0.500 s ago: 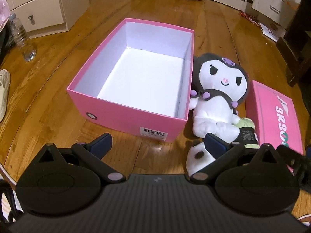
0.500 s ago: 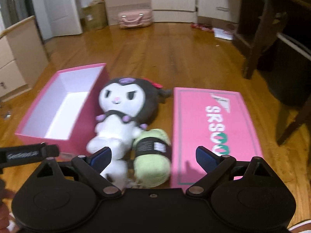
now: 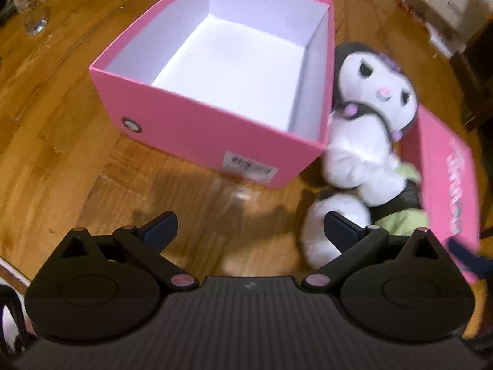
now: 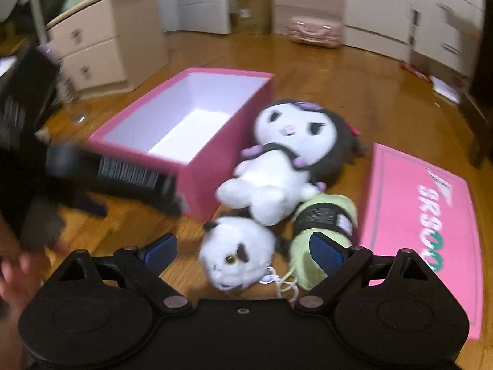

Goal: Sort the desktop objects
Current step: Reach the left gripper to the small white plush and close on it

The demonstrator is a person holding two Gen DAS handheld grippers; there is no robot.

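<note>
An open pink box (image 3: 191, 123) with a white, empty inside stands on the wooden floor; it also shows in the right wrist view (image 4: 209, 166). To its right lie a black-and-white plush doll (image 3: 366, 141) (image 4: 277, 182), a small white plush (image 3: 332, 222) (image 4: 237, 259) and a green yarn skein with a black band (image 3: 400, 219) (image 4: 323, 219). My left gripper (image 3: 249, 225) is open and empty in front of the box. My right gripper (image 4: 243, 249) is open and empty, just short of the small white plush.
The pink box lid (image 4: 425, 215) lies flat right of the toys. A plastic bottle (image 3: 30, 3) stands at the far left. Drawer units (image 4: 89, 46), a pink case (image 4: 314, 30) and dark furniture legs ring the floor. The left gripper's body (image 4: 92, 169) crosses the right wrist view's left side.
Both grippers have moved forward and lower toward the box and toys. The right wrist view has swung left, and the small white plush now shows fully. Both stay open.
</note>
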